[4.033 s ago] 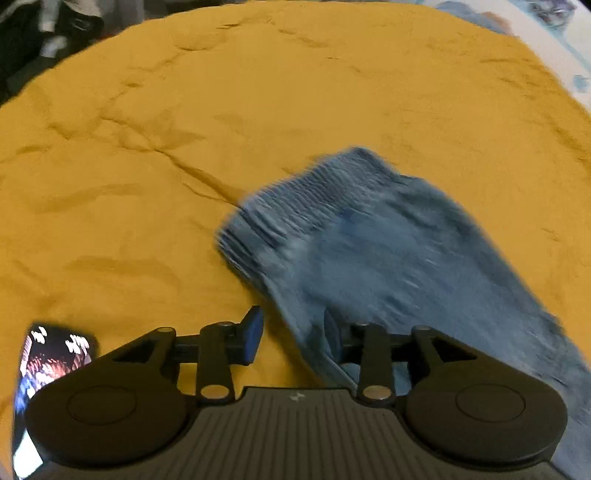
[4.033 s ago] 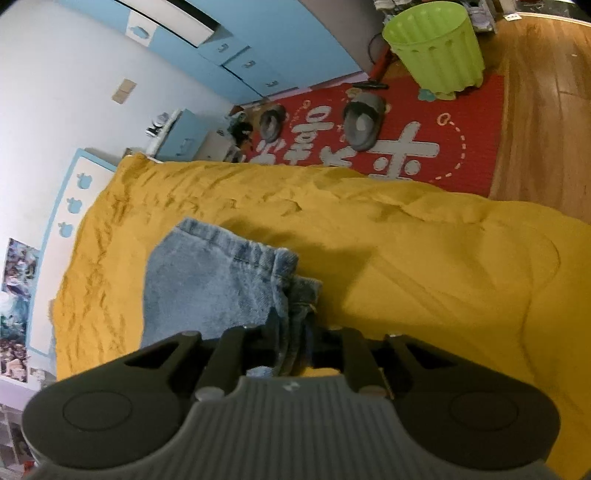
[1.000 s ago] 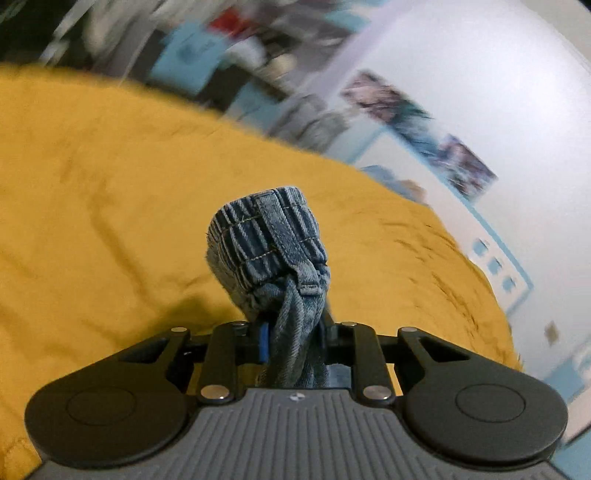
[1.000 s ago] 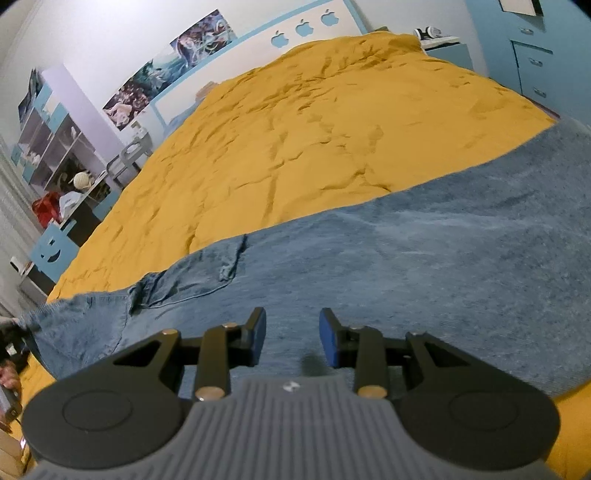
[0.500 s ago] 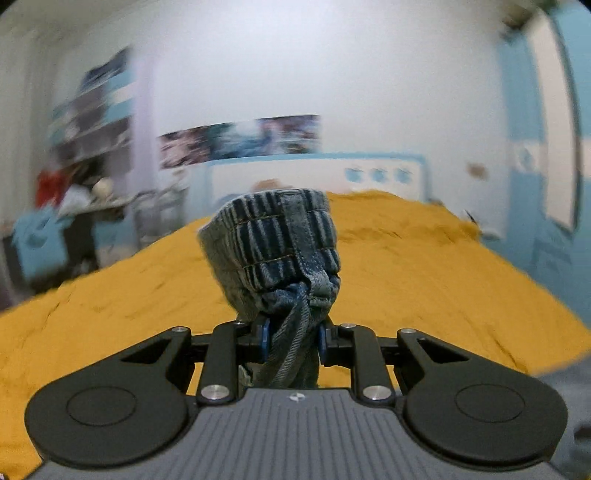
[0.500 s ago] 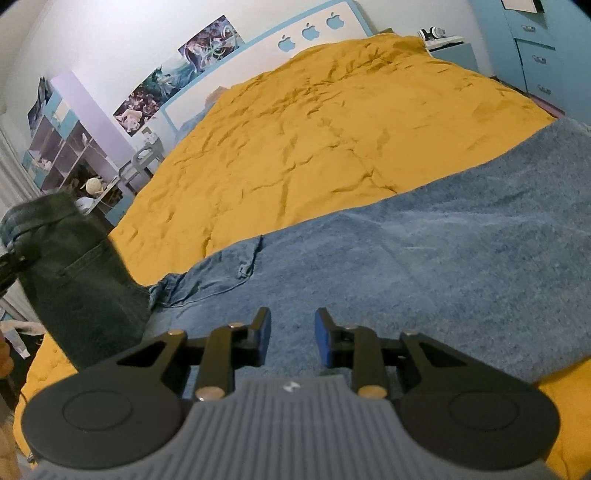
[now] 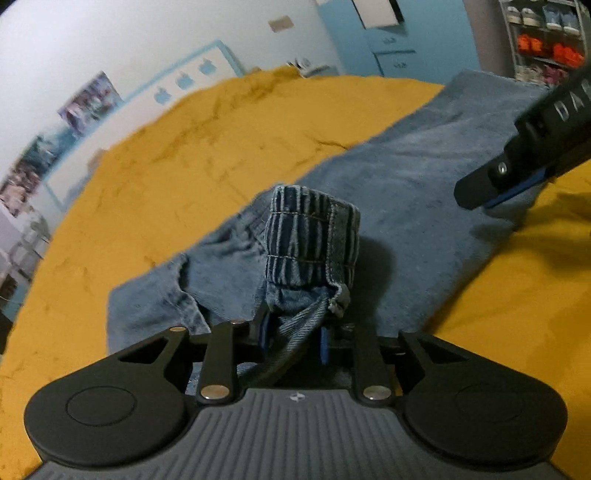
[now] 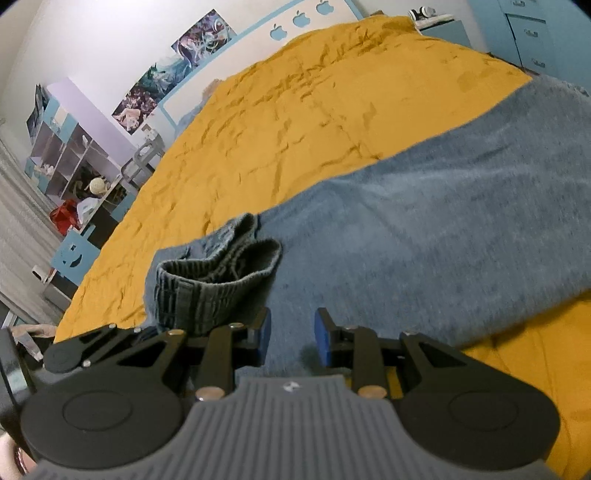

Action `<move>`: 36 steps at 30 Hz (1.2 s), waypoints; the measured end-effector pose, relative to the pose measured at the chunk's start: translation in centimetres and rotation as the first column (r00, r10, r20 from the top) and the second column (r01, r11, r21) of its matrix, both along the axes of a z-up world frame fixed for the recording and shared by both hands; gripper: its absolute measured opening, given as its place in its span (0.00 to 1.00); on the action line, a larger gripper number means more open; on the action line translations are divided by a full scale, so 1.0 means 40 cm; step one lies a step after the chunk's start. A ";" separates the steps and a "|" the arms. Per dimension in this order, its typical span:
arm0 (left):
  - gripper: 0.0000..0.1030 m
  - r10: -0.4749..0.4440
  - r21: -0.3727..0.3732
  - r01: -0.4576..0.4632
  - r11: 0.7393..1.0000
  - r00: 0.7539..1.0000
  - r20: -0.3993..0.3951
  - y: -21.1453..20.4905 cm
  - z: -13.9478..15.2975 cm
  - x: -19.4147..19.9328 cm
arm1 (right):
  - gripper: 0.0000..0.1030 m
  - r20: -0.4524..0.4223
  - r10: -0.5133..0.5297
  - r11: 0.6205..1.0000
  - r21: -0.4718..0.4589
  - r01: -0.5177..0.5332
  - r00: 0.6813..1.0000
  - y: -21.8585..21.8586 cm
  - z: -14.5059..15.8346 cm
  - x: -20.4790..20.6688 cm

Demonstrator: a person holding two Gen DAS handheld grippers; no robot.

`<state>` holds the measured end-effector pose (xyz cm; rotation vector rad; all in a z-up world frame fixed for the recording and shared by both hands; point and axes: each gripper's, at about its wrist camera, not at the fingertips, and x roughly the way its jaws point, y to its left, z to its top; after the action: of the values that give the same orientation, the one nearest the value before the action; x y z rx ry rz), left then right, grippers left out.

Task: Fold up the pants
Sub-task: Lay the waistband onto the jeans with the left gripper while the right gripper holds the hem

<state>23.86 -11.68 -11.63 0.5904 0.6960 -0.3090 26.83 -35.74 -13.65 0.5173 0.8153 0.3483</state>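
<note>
1. Closest to us, our left gripper [image 7: 293, 341] tilts down toward the bed, jaws clamped on a bunched twist of denim, and those jaws have just been easing a little wider with the cloth still pinched between the blue pads.
2. Just past the pads the ribbed elastic waistband [image 7: 314, 240] of the pants stands up in a striped, gathered loop, a belt loop stitched across it.
3. Our right gripper [image 8: 291, 341] also angles down, low over the denim, jaws a bit apart with nothing between them, only cloth underneath. In the left wrist view it pokes in from the upper right as a black bar with a blue pad, tip over the near edge of the pants.
4. The pants [image 8: 424, 229] lie spread across the near part of the bed, soft faded blue denim, flat and wide toward the right, rumpled with a pocket seam at the left.
5. Under them is a mustard-yellow bedspread [image 8: 295, 122], creased all over.
6. Farther back there's a white headboard [image 8: 258, 35] with blue apple cutouts, plus posters [image 8: 170, 77] on the wall.
</note>
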 end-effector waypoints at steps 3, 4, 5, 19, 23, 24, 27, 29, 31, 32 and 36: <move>0.35 -0.027 -0.042 0.024 0.999 0.997 -0.070 0.019 0.012 0.011 | 0.23 -0.014 0.006 1.000 0.021 -0.006 1.000 0.003 -0.010 -0.006; 0.38 -0.036 -0.061 0.030 0.998 0.995 -0.092 0.030 0.019 0.020 | 0.23 -0.015 0.007 0.999 0.032 -0.006 1.000 0.004 -0.011 -0.006; 0.43 -0.047 -0.088 0.037 0.995 0.992 -0.115 0.043 0.026 0.027 | 0.23 -0.015 0.008 0.999 0.045 -0.007 1.000 0.004 -0.011 -0.006; 0.37 0.044 -0.489 -0.189 0.852 0.956 -0.292 0.185 0.151 0.163 | 0.23 0.038 0.049 0.980 0.191 -0.055 0.998 0.041 0.064 0.056; 0.25 0.098 -0.478 -0.284 0.831 0.922 -0.376 0.201 0.080 0.211 | 0.21 0.031 0.082 0.968 0.237 -0.087 0.996 0.096 0.050 0.090; 0.24 0.099 -0.468 -0.286 0.836 0.918 -0.384 0.201 0.060 0.210 | 0.18 0.014 0.097 0.969 0.228 -0.098 0.995 0.112 0.039 0.095; 0.22 0.128 -0.392 -0.329 0.859 0.880 -0.458 0.195 -0.002 0.213 | 0.04 -0.049 0.123 0.979 0.168 -0.113 0.991 0.148 -0.007 0.089; 0.22 0.134 -0.381 -0.339 0.860 0.871 -0.473 0.198 -0.037 0.212 | 0.02 -0.097 0.130 0.981 0.154 -0.114 0.987 0.157 -0.049 0.084; 0.22 0.136 -0.395 -0.346 0.851 0.872 -0.471 0.203 -0.043 0.214 | 0.03 -0.130 0.129 0.978 0.179 -0.104 0.983 0.149 -0.088 0.083; 0.22 0.138 -0.397 -0.347 0.849 0.873 -0.468 0.205 -0.041 0.216 | 0.03 -0.132 0.133 0.973 0.204 -0.104 0.982 0.141 -0.096 0.088; 0.22 0.135 -0.380 -0.335 0.862 0.875 -0.465 0.202 -0.028 0.222 | 0.18 -0.081 0.160 0.957 0.259 -0.134 0.984 0.109 -0.066 0.111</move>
<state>32.73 -3.62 -12.75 -0.0246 1.0711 -0.3536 31.26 -31.40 -16.29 0.7185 0.9162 0.5720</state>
